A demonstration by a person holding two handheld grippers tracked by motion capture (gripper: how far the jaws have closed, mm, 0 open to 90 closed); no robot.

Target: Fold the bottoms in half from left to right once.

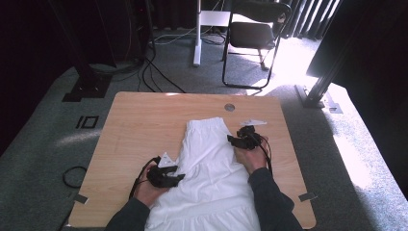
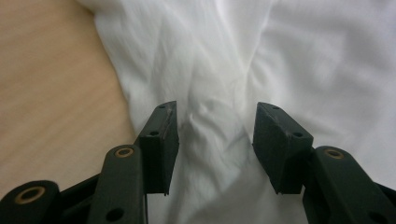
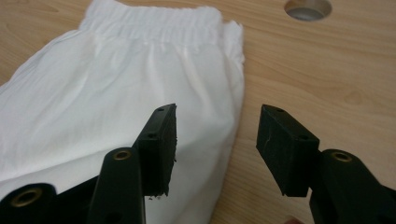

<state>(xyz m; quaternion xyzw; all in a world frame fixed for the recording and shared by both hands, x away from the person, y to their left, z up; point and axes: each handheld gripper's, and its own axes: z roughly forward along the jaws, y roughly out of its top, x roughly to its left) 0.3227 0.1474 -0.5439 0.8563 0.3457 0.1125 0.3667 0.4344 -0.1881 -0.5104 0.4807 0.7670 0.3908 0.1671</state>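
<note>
a white garment (image 1: 211, 168) lies flat along the middle of the tabletop (image 1: 139, 125), elastic waistband at the far end. the left tongs (image 2: 215, 135) stand released over a wrinkle near its left edge; the right tongs (image 3: 217, 140) gape, unclenched, straddling its right edge. looks like smoothing before a fold, probably. next, each should pinch an edge.

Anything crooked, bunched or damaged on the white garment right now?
No damage shows. The garment lies slightly askew on the table, its hem hanging over the near edge. Fabric is puckered into creases between the left tool's open jaws. The waistband lies flat.
</note>
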